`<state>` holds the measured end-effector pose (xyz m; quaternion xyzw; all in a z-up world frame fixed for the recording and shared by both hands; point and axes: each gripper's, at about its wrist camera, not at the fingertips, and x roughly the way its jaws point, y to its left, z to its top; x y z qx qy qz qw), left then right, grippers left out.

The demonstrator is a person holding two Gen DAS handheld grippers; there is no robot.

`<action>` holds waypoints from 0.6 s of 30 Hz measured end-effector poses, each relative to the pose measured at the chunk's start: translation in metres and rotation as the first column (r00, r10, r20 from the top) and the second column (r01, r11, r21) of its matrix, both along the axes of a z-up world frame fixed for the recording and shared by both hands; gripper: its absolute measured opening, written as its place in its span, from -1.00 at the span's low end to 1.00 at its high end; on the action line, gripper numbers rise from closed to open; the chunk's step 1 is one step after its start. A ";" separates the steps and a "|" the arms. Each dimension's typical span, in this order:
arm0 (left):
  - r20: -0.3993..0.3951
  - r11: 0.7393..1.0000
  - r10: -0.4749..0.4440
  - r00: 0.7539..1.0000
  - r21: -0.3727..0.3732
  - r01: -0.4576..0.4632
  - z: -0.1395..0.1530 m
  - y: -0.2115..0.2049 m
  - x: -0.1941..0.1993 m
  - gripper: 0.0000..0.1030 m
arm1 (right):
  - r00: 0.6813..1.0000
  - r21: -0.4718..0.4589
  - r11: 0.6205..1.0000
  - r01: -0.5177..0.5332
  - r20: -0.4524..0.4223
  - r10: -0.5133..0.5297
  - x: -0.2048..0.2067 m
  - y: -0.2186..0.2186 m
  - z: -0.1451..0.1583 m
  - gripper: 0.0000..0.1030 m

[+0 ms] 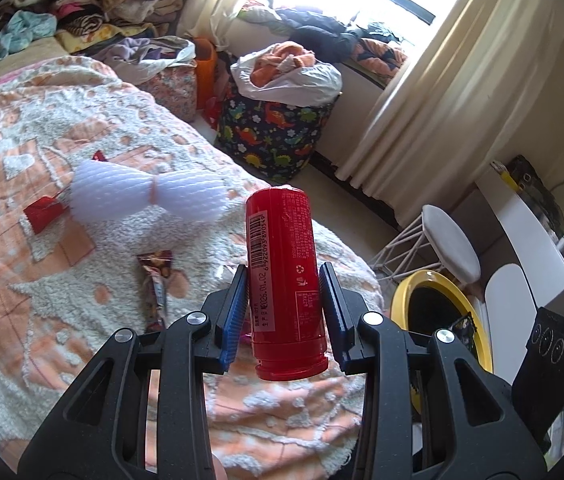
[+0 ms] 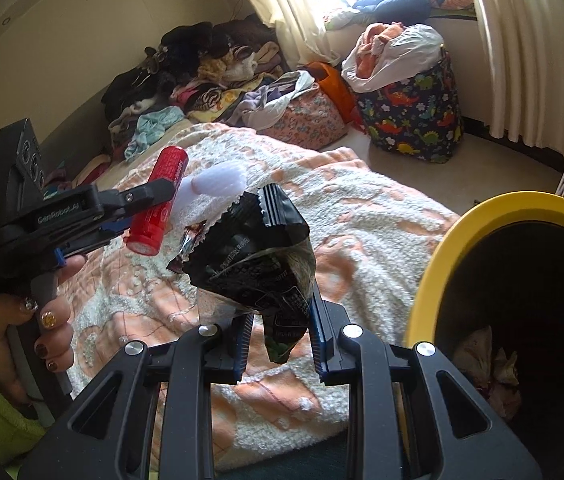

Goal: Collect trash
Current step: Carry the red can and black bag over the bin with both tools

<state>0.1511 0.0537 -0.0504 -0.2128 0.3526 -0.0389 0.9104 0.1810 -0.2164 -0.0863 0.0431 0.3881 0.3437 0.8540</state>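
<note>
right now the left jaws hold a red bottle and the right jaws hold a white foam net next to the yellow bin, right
Not quite. The right gripper holds a black snack wrapper, not the foam net; the right wrist view shows it. The white foam net lies on the bedspread. The rest stands: the left gripper holds the red bottle, and the yellow bin is close by.

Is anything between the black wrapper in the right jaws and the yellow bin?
Nothing visible. The black wrapper hangs in the right gripper above the blanket, and the yellow bin opens just to its right, with only bare blanket between.
</note>
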 end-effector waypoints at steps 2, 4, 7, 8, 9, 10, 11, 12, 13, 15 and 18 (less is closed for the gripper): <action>0.002 1.000 -0.011 1.000 0.004 0.011 0.001 -0.005 0.000 -0.44 | 1.000 0.005 1.000 0.012 0.001 -0.012 0.000 -0.006 0.001 -0.54; 0.003 1.000 -0.023 1.000 0.011 0.023 0.001 -0.009 0.000 -0.44 | 1.000 0.010 1.000 0.028 -0.002 -0.028 0.002 -0.011 0.001 -0.54; 0.004 0.999 -0.037 0.999 0.021 0.037 0.002 -0.016 0.000 -0.44 | 0.999 0.019 0.999 0.044 -0.005 -0.044 0.002 -0.018 0.001 -0.54; 0.005 0.999 -0.044 0.999 0.026 0.044 0.002 -0.019 0.001 -0.44 | 0.999 0.021 0.999 0.049 -0.005 -0.048 0.001 -0.020 0.002 -0.54; 0.005 0.998 -0.050 0.999 0.027 0.049 0.002 -0.021 0.001 -0.44 | 0.999 0.024 0.998 0.052 -0.005 -0.052 0.002 -0.023 0.002 -0.54; 0.005 0.998 -0.056 0.998 0.030 0.056 0.002 -0.023 0.001 -0.44 | 0.999 0.028 0.998 0.054 -0.006 -0.054 0.003 -0.025 0.002 -0.54; 0.005 0.998 -0.060 0.998 0.033 0.060 0.002 -0.026 0.000 -0.44 | 0.998 0.032 0.998 0.055 -0.007 -0.055 0.003 -0.028 0.002 -0.54; 0.005 0.997 -0.067 0.998 0.036 0.066 0.003 -0.028 0.001 -0.44 | 0.998 0.036 0.998 0.059 -0.007 -0.059 0.003 -0.031 0.002 -0.54; 0.006 0.997 -0.072 0.997 0.039 0.071 0.003 -0.031 0.001 -0.44 | 0.998 0.039 0.997 0.065 -0.006 -0.065 0.004 -0.034 0.002 -0.54; 0.008 0.996 -0.083 0.996 0.045 0.083 0.004 -0.037 0.001 -0.44 | 0.996 0.043 0.996 0.084 -0.005 -0.084 0.005 -0.038 0.002 -0.54; 0.007 0.994 -0.097 0.995 0.050 0.096 0.005 -0.044 0.002 -0.44 | 0.995 0.051 0.994 0.099 -0.006 -0.099 0.005 -0.047 0.002 -0.54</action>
